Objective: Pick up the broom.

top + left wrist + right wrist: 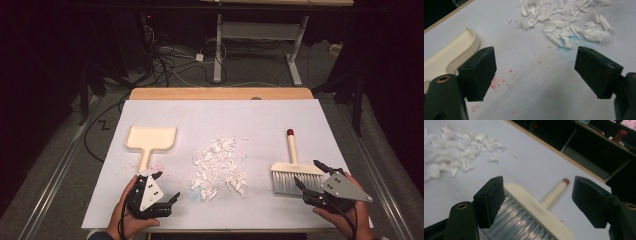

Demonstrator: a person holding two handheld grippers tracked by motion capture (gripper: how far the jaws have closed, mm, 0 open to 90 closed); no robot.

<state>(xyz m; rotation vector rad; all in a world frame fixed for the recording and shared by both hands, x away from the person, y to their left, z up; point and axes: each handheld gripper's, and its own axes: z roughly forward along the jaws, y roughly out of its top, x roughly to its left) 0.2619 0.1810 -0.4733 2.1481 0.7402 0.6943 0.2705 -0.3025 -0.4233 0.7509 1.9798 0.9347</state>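
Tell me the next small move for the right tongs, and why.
Probably ease the right tongs forward to the brush and close on it: they are open, empty, just short of it, and paper scraps lie unswept between brush and dustpan.

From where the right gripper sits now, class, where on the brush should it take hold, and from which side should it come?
Probably the brush handle, not the head. The handle is a slim round stick pointing away from the person, lying flat on the table; the head is broad and the bristles soft. The right gripper, open near the bristles, should reach past the head and come down from above, one jaw on each side.
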